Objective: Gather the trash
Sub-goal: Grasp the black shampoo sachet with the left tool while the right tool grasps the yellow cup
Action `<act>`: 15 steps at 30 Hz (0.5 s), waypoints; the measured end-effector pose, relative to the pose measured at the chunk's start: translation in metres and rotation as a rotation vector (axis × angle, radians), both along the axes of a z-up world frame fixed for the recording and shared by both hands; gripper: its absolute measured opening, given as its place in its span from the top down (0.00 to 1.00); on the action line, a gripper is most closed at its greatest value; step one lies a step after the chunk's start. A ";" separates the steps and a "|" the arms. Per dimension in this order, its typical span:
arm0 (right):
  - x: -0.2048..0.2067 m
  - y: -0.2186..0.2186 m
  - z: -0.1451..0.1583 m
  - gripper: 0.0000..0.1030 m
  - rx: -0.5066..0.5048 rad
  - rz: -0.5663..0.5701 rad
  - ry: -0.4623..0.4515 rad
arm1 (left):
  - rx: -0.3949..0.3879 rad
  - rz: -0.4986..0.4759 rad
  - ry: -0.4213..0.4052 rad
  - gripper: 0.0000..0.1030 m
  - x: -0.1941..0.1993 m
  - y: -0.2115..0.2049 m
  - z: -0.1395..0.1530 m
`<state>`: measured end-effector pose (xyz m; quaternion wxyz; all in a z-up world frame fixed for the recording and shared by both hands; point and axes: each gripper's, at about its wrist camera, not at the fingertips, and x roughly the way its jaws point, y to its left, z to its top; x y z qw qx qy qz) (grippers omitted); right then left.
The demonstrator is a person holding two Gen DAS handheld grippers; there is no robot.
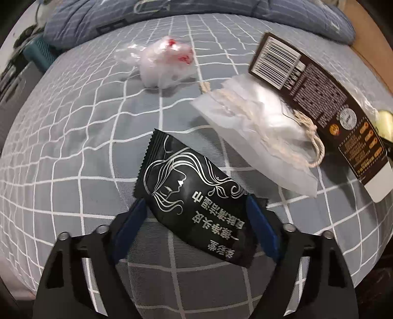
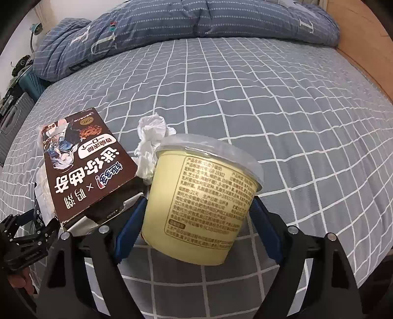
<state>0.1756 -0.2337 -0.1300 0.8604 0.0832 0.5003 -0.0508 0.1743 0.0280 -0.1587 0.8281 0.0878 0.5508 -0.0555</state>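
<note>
My left gripper (image 1: 196,208) is shut on a black wet-wipe packet (image 1: 189,196) with a silver line drawing, held above the bed. Beyond it lie a white drawstring pouch (image 1: 258,132), a crumpled clear plastic bag with red marks (image 1: 164,61) and a brown cookie box (image 1: 314,98). My right gripper (image 2: 196,208) is shut on a pale yellow cup (image 2: 203,196) with a clear lid, tilted. The brown cookie box (image 2: 83,166) lies just left of it, and a crumpled white tissue (image 2: 152,139) sits behind the cup.
A grey checked bedsheet (image 2: 270,98) covers the bed. A blue quilt (image 2: 184,22) is bunched at the far end. A wooden bed frame (image 2: 363,49) runs along the right. A teal case (image 2: 32,81) and a grey suitcase stand off the left edge.
</note>
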 end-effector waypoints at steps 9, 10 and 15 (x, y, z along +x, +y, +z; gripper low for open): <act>-0.001 0.007 -0.002 0.27 -0.041 0.021 -0.005 | 0.021 -0.008 -0.029 0.59 -0.003 -0.006 0.005; -0.002 0.007 -0.002 0.27 -0.042 0.021 -0.007 | 0.022 -0.009 -0.035 0.64 -0.005 -0.008 0.007; -0.007 0.009 0.003 0.28 -0.047 0.026 -0.028 | 0.008 0.021 -0.058 0.76 -0.017 -0.010 0.021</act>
